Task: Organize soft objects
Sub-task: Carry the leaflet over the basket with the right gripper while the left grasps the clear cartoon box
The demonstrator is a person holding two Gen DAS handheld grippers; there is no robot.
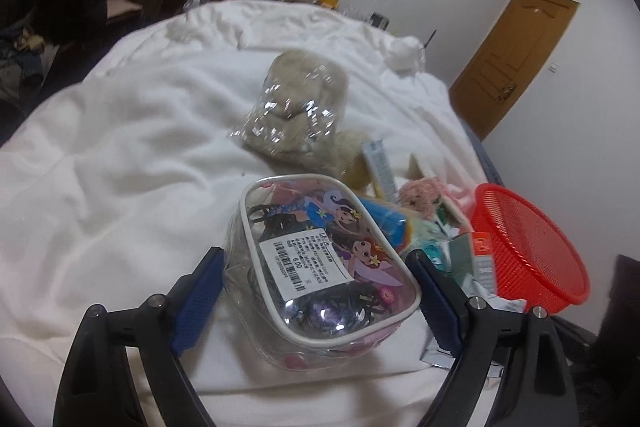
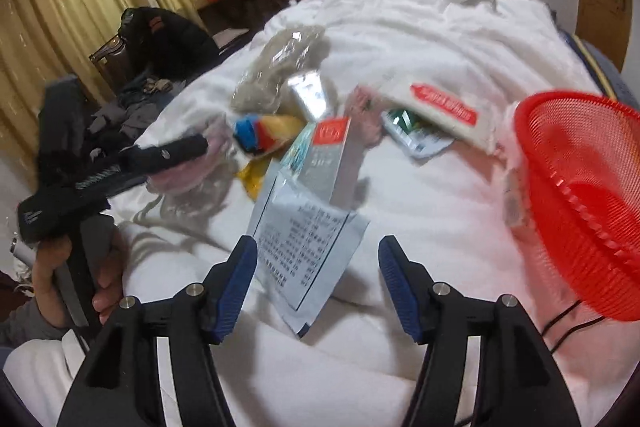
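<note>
A clear cartoon-print pouch [image 1: 320, 263] with a white barcode label lies on the white duvet [image 1: 120, 167] between the two fingers of my left gripper [image 1: 316, 279]. The jaws stand wide on either side of the pouch, not pressing it. A beige plush toy in clear wrap [image 1: 298, 107] lies further back; it also shows in the right wrist view [image 2: 276, 67]. My right gripper [image 2: 318, 263] is open and empty above a flat printed sachet [image 2: 308, 251]. My left gripper [image 2: 176, 151] shows at the left of the right wrist view, held by a hand.
A red mesh basket [image 1: 528, 247] sits on the bed's right side [image 2: 580, 207]. A pile of small boxes, tubes and packets [image 2: 332, 147] and a pink soft item [image 1: 420, 195] lie between the pouch and the basket. A chair with dark clothes [image 2: 160, 39] stands left of the bed.
</note>
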